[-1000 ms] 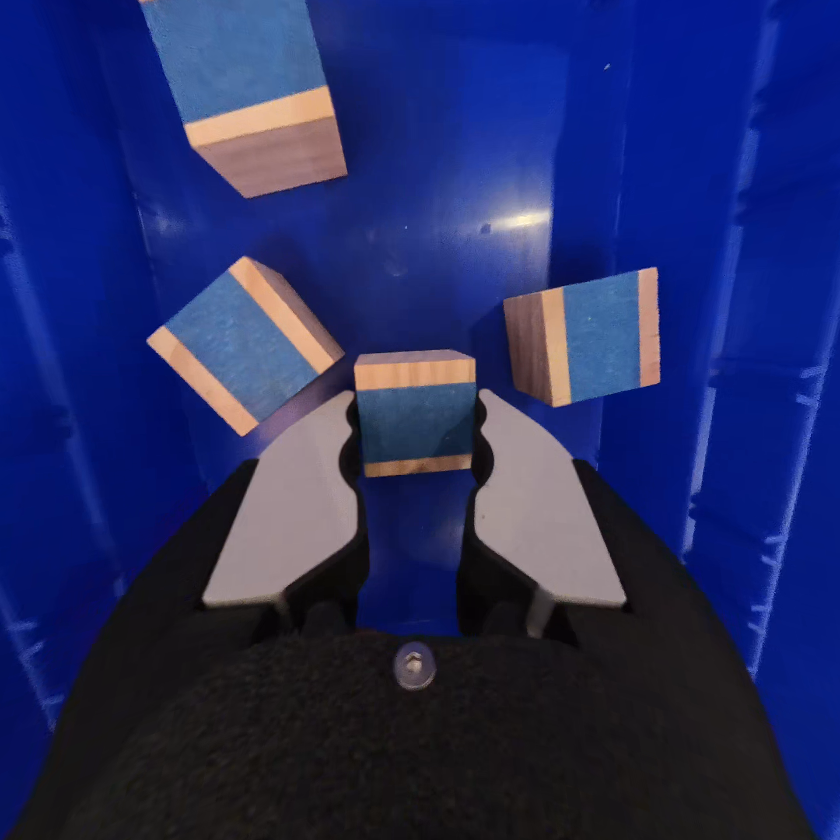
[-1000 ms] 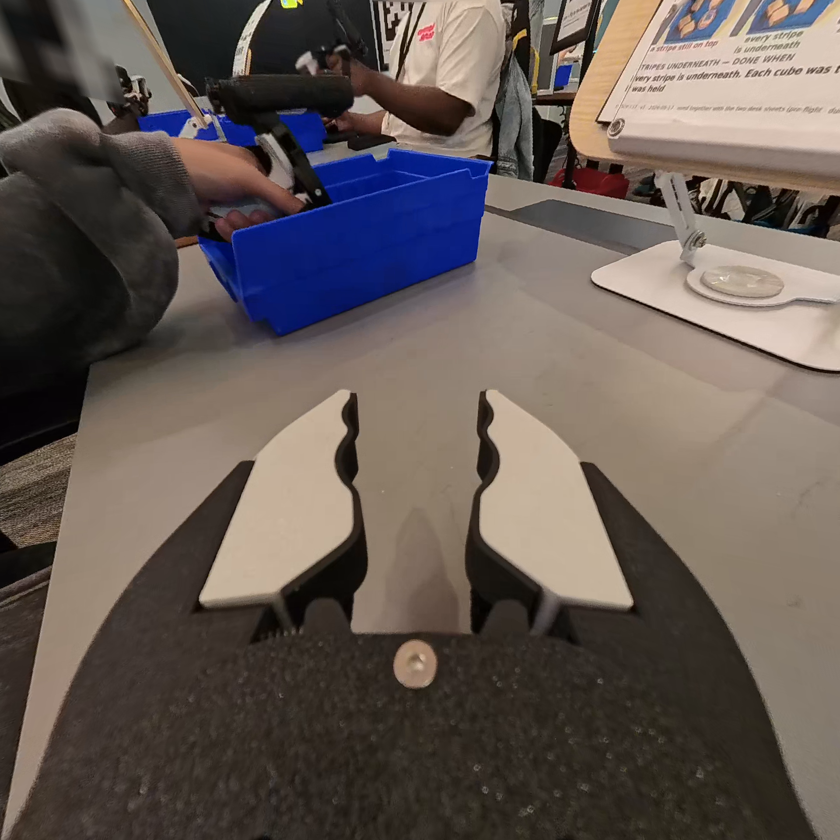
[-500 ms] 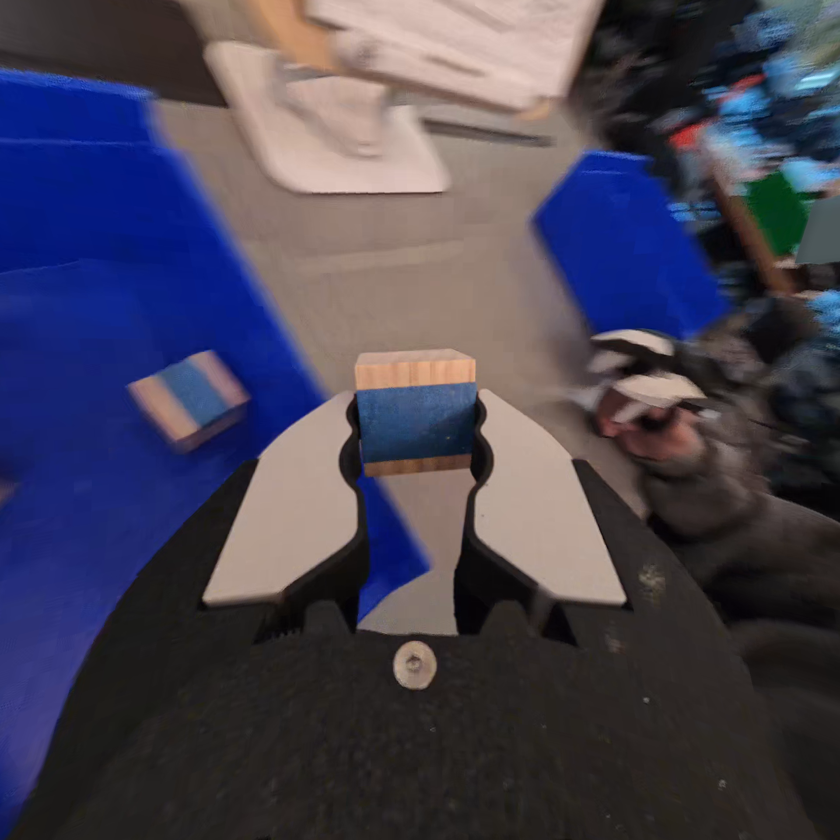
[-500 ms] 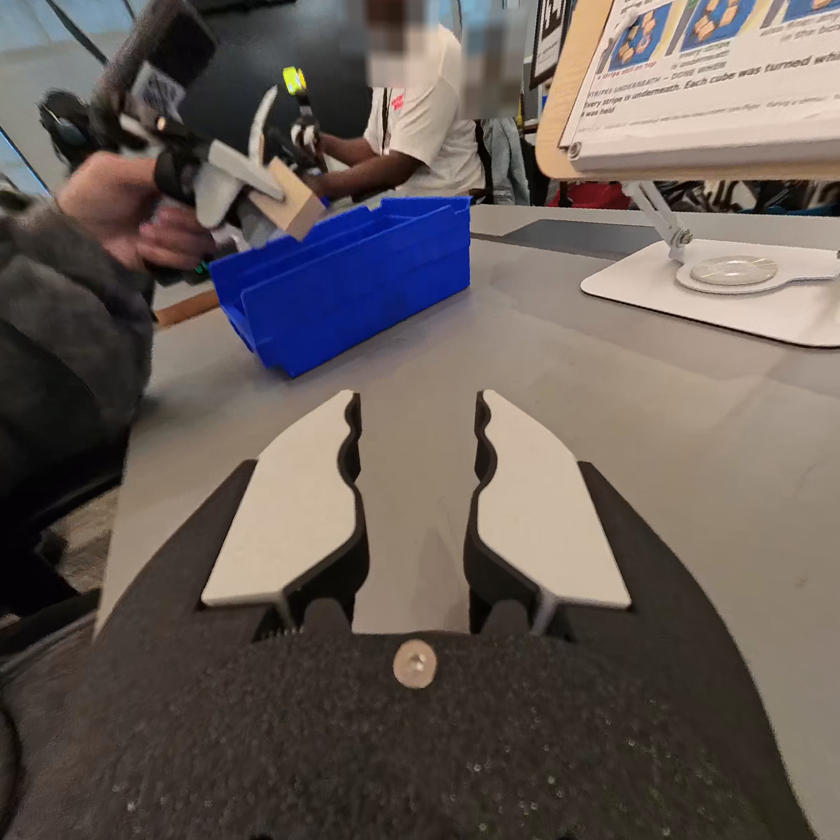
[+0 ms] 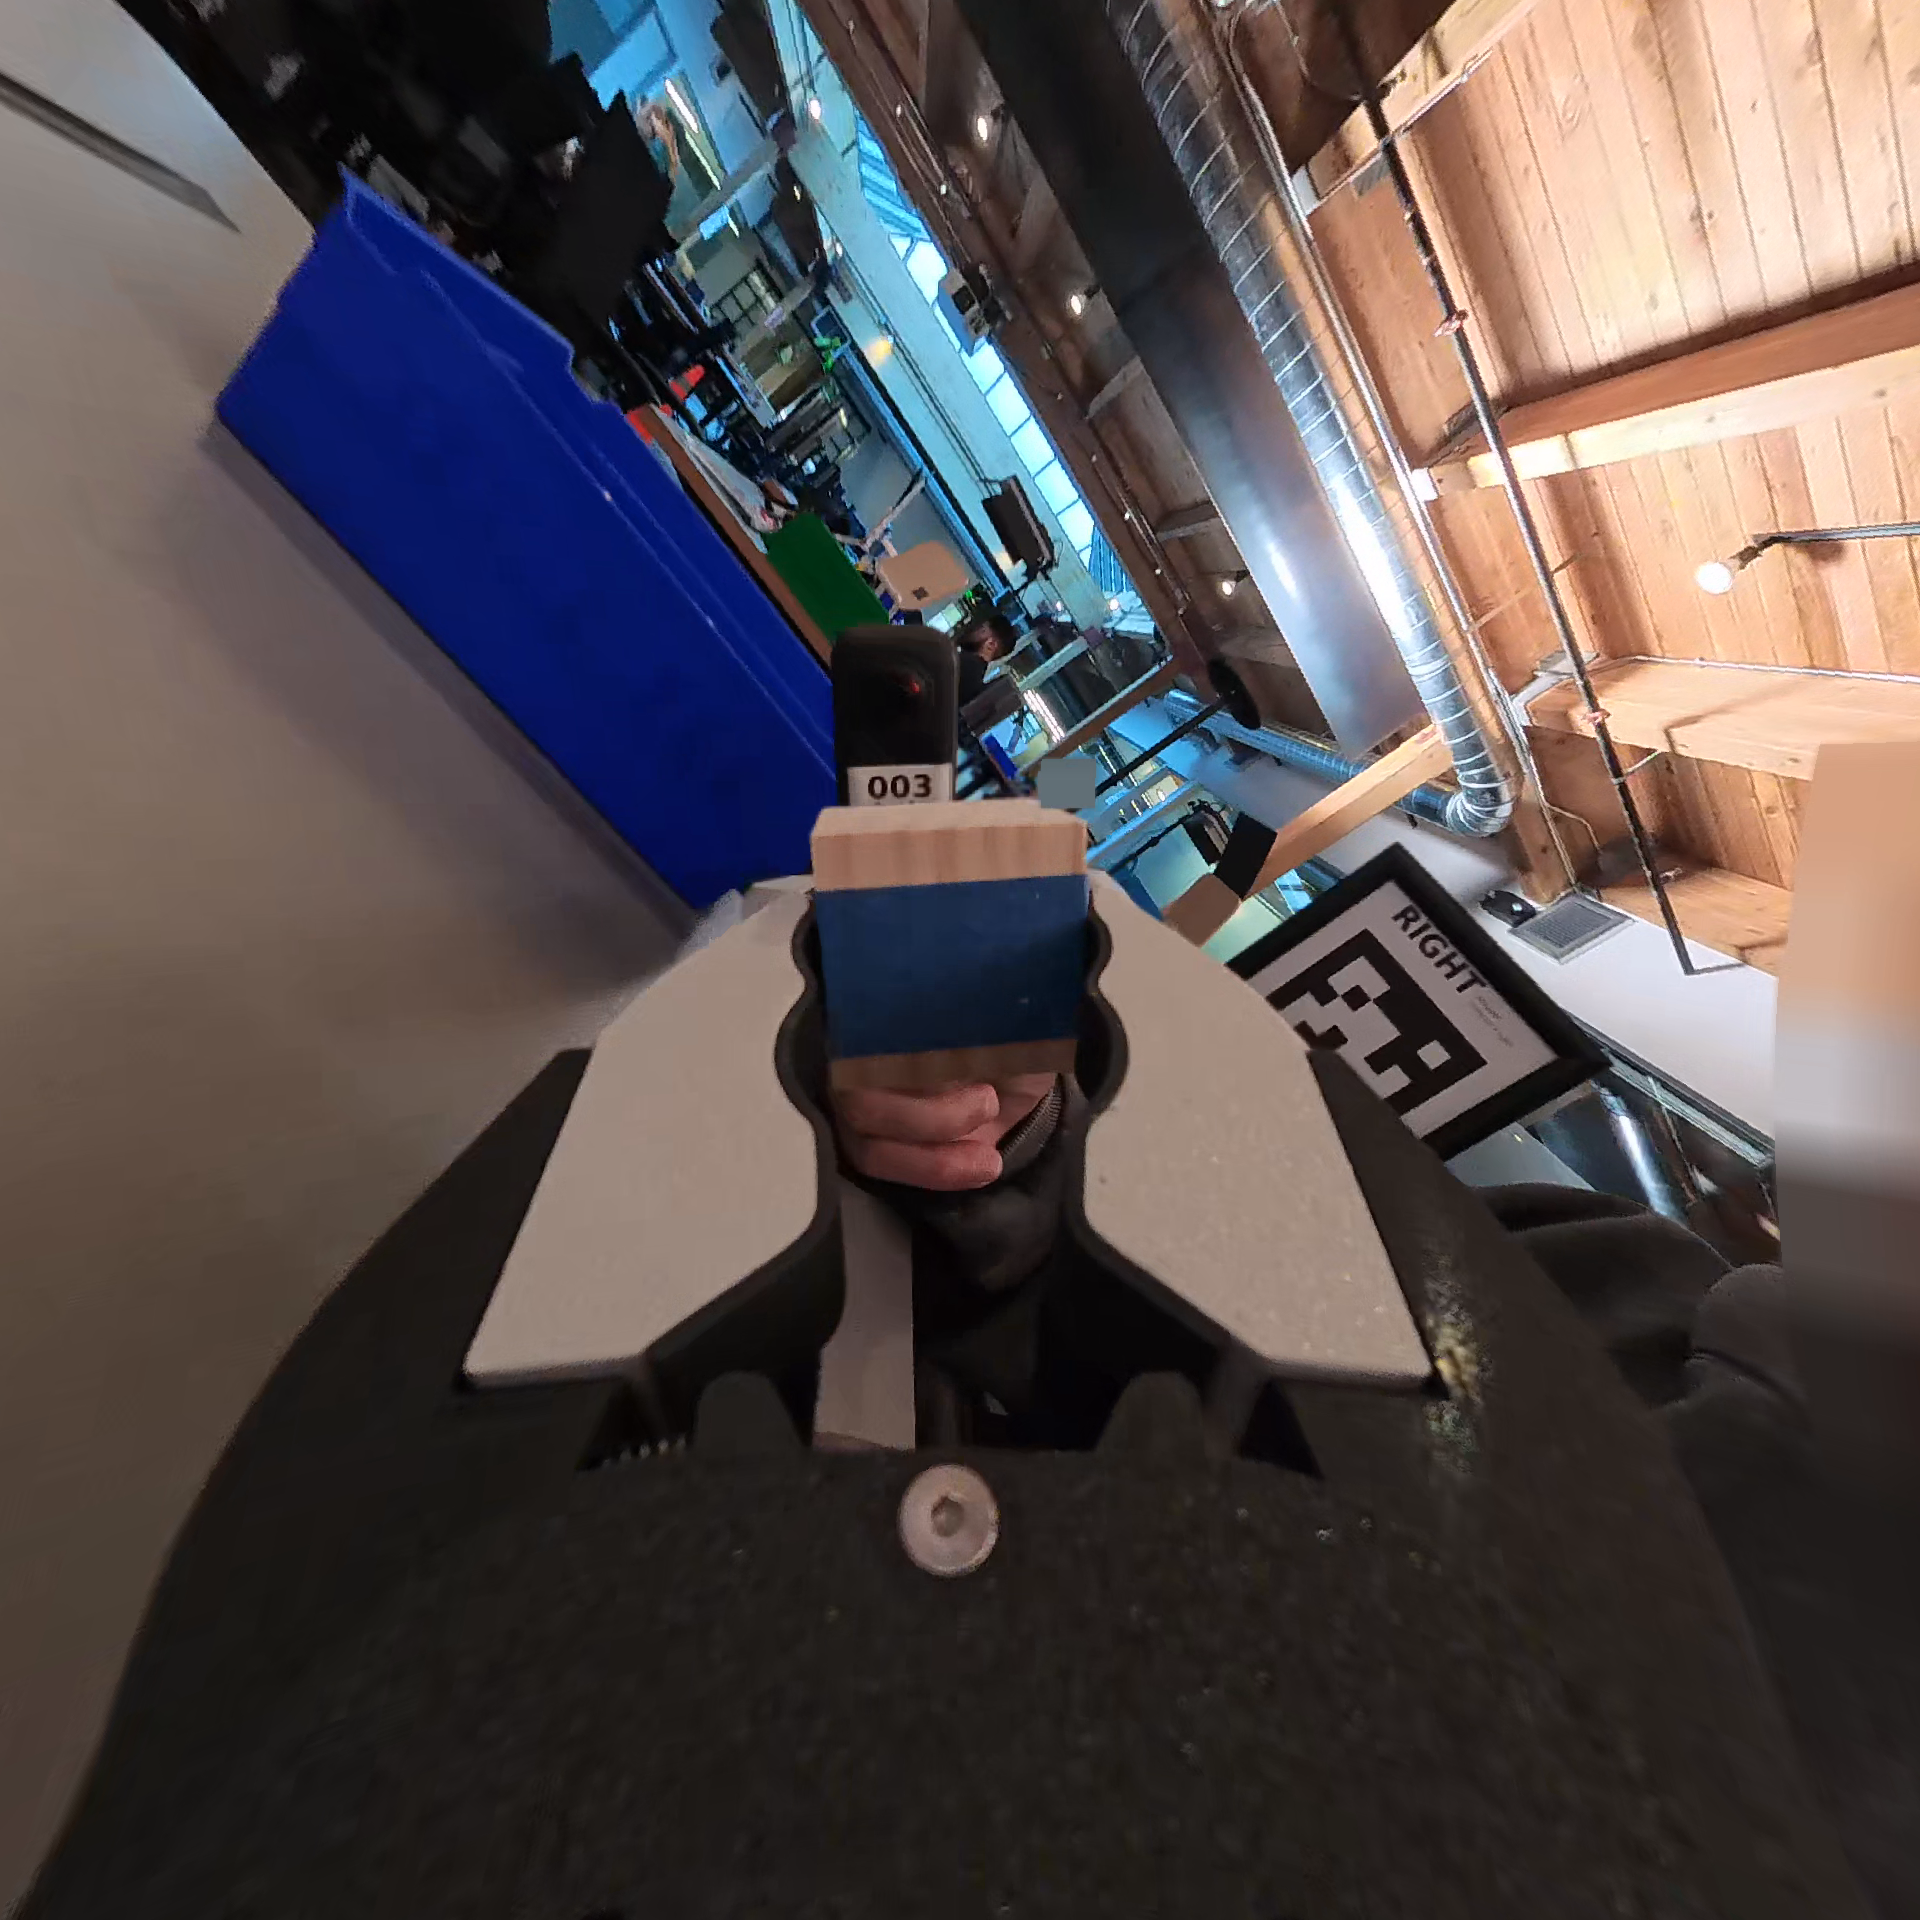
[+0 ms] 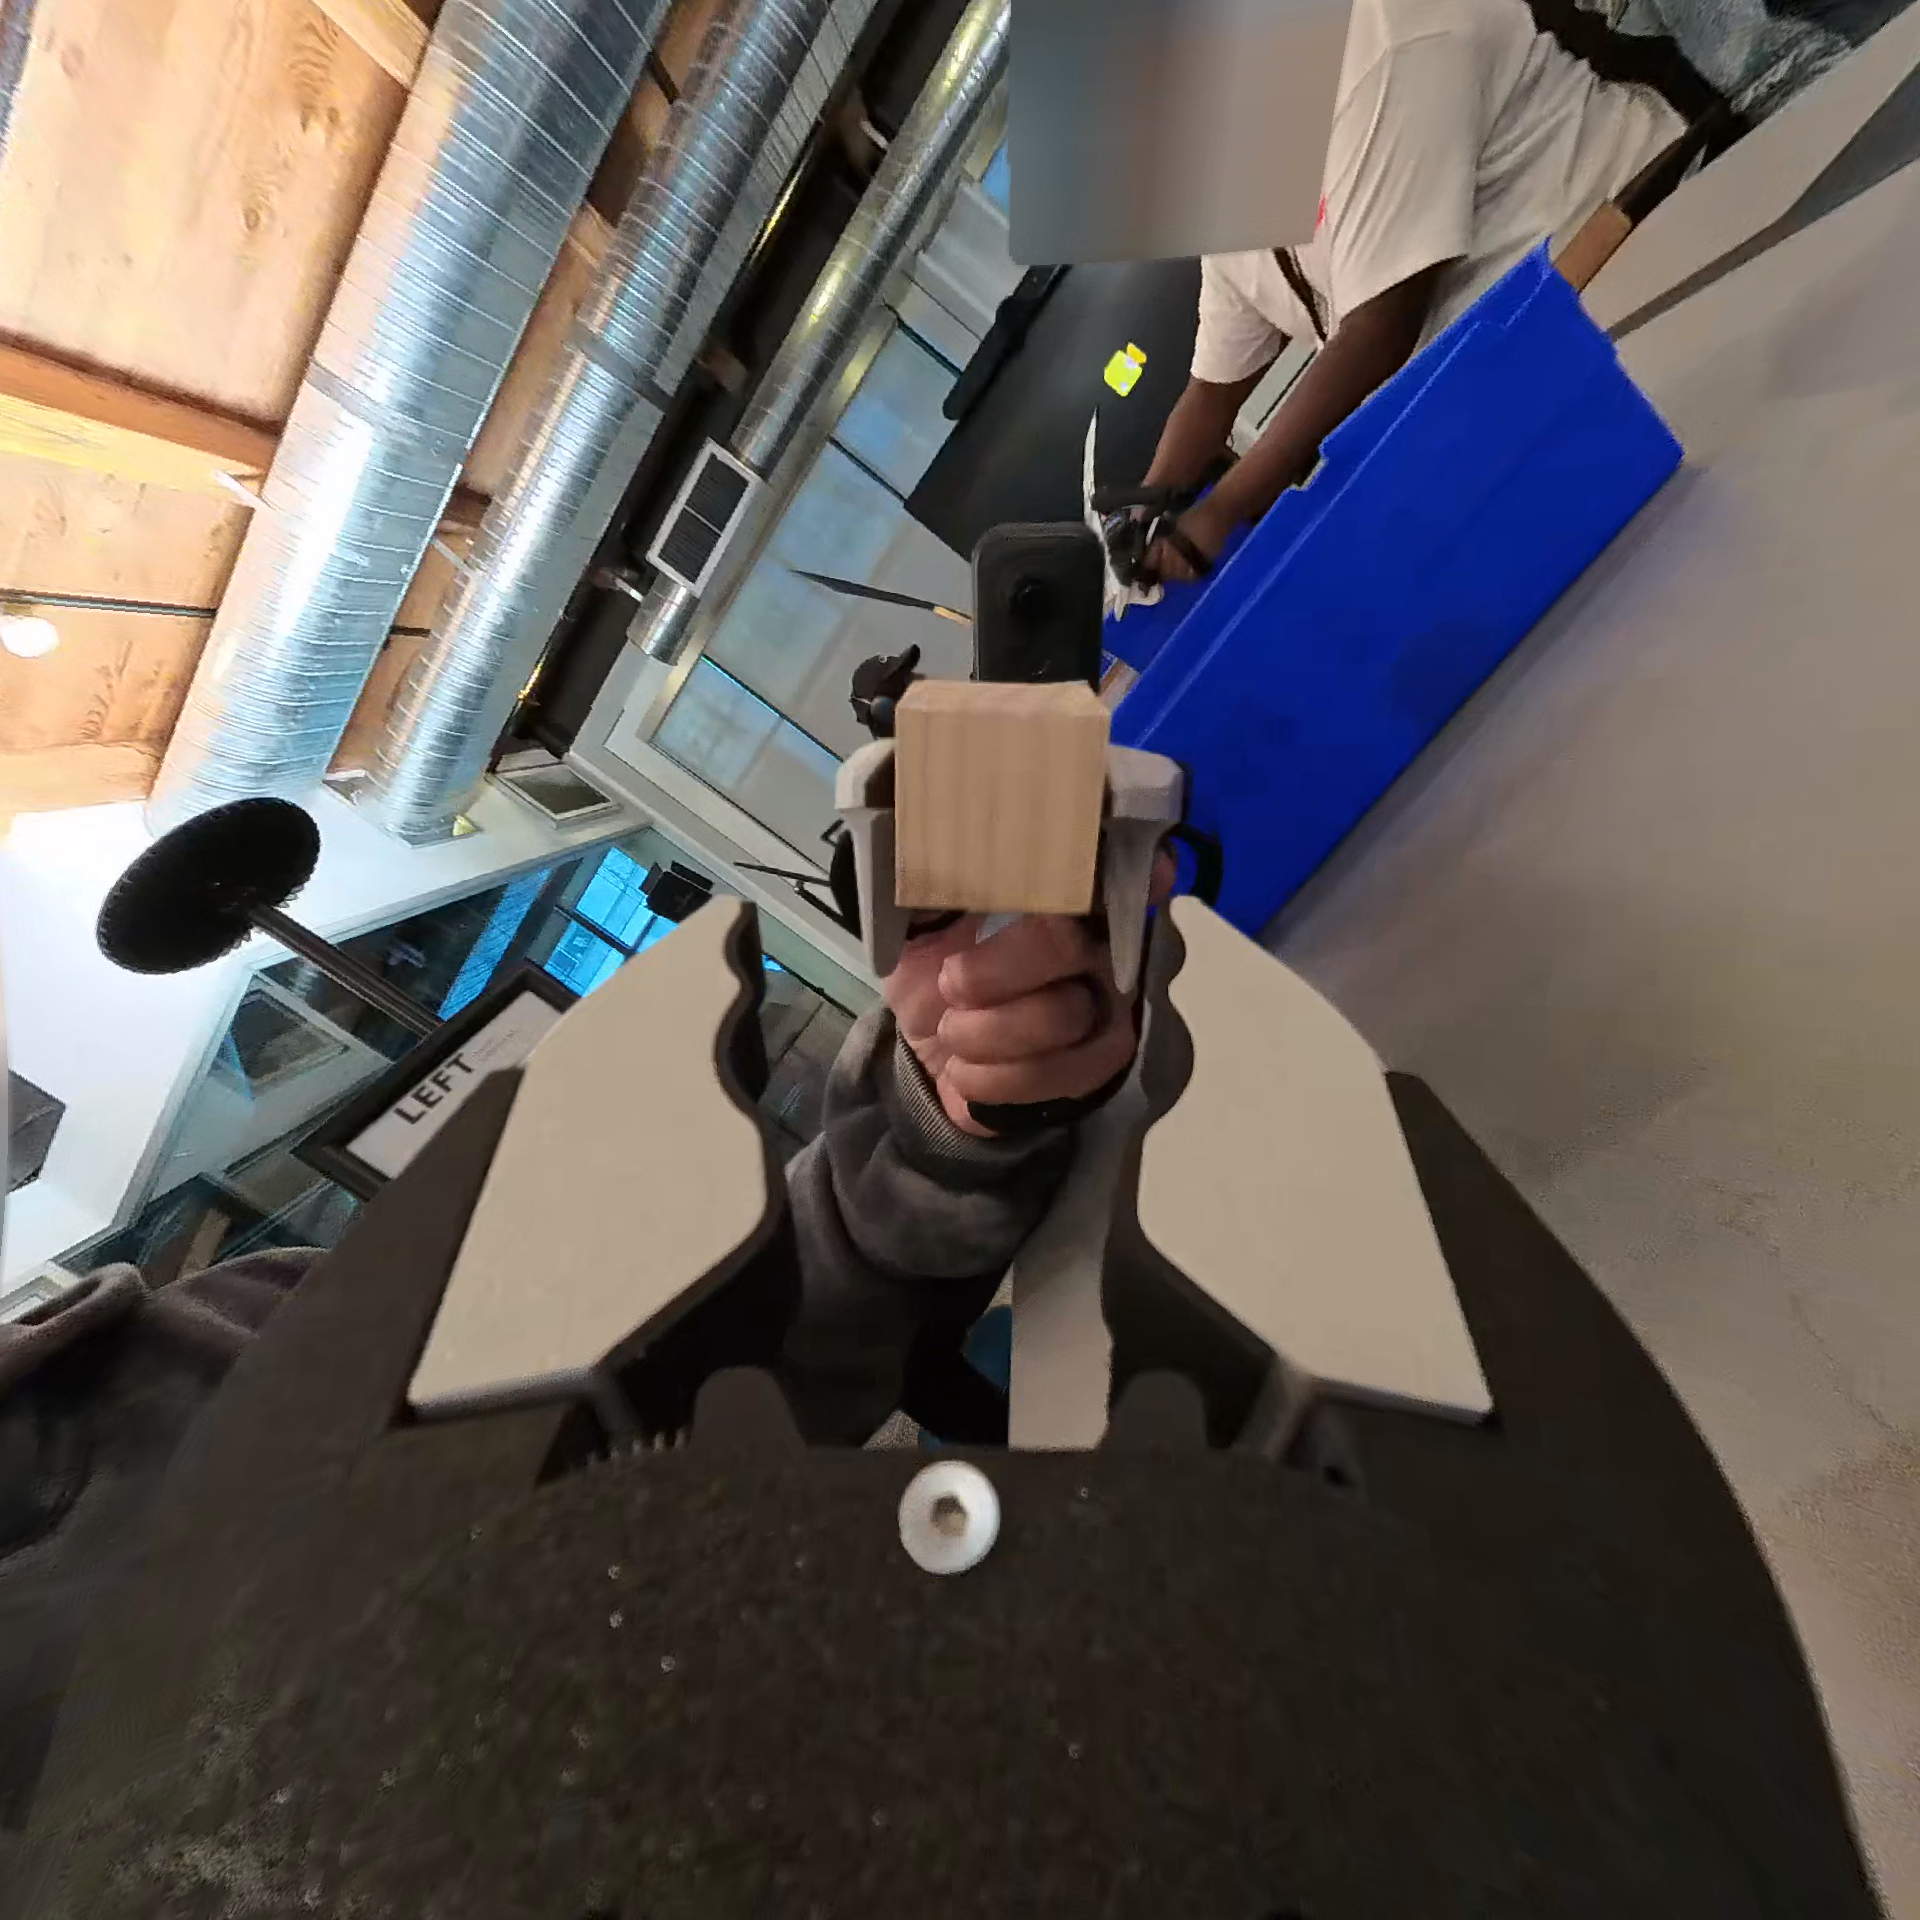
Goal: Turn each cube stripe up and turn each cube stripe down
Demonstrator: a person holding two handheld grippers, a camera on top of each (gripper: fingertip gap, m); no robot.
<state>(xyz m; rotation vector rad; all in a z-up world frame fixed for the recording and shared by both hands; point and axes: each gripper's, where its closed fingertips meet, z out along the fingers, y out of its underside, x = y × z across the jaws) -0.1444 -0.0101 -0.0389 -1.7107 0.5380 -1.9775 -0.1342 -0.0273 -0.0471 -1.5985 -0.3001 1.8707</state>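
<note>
Left wrist view: left tongs (image 5: 951,971) squeezed tight on a wooden cube (image 5: 948,961), blue stripe facing the camera, up in the air off the grey bench (image 5: 187,831), blue bin (image 5: 520,582) off to the left of them. Right wrist view: right tongs (image 6: 951,961) wide apart with nothing between, pointed at the same cube (image 6: 995,798), plain wood side showing, just past their tips, blue bin (image 6: 1403,644) to the right.
</note>
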